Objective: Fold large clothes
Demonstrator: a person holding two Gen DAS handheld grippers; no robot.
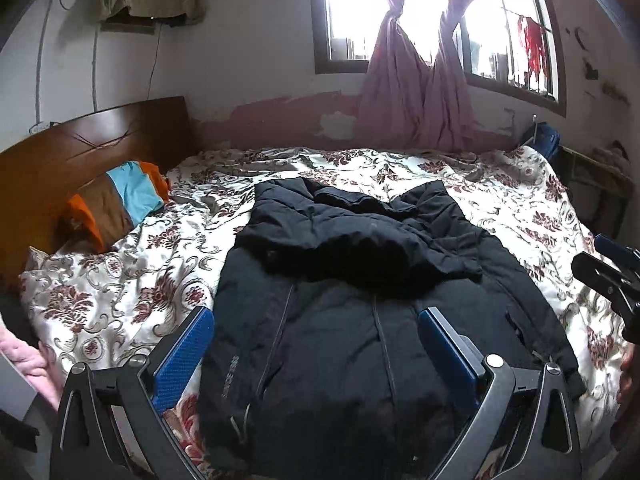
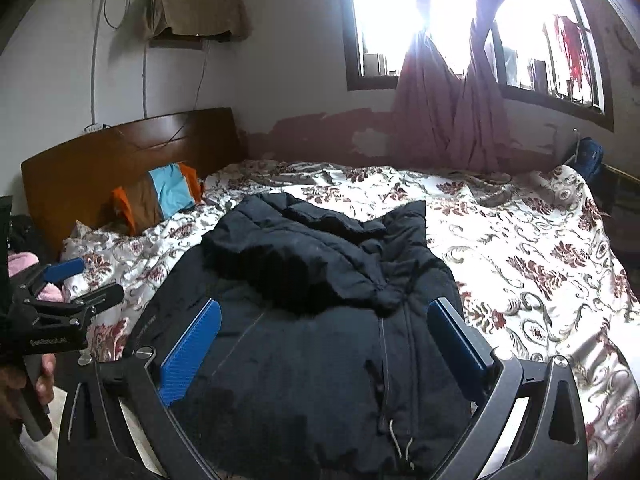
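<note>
A: So, status on the fold?

B: Partly done, I'd say. Black jacket [image 1: 360,312] lies on the bed [image 1: 520,216], roughly centred, near edge close to both tools. Sleeves [image 1: 320,220] look thrown in across the upper body, bunched rather than flat. Hood or collar end is at the far side, as best I can tell.

A: Tools?

B: Left gripper [image 1: 316,356] is spread wide, blue pads [image 1: 184,356] well apart, nothing between them. It hangs over the jacket's near part, left pad out over the bedspread just beside the jacket's left edge. Right gripper [image 2: 324,352] is the same: wide apart, empty, over the near right part of the jacket by the zip [image 2: 386,364]. Can't tell whether either one touches the fabric.

A: What's left?

B: My read: body hasn't been folded yet, near hem to far end. Bundle on top is lumpy, so it likely needs flattening first or the fold will spring apart. It's padded, so expect bulk and slip.

A: Anything in the way?

B: Not near the jacket. Striped pillow [image 1: 116,200] sits far left by the headboard [image 1: 80,148], well apart. Curtains [image 1: 416,92] and window are on the far wall. Bedspread is wrinkled, so it may drag with the jacket.
</note>
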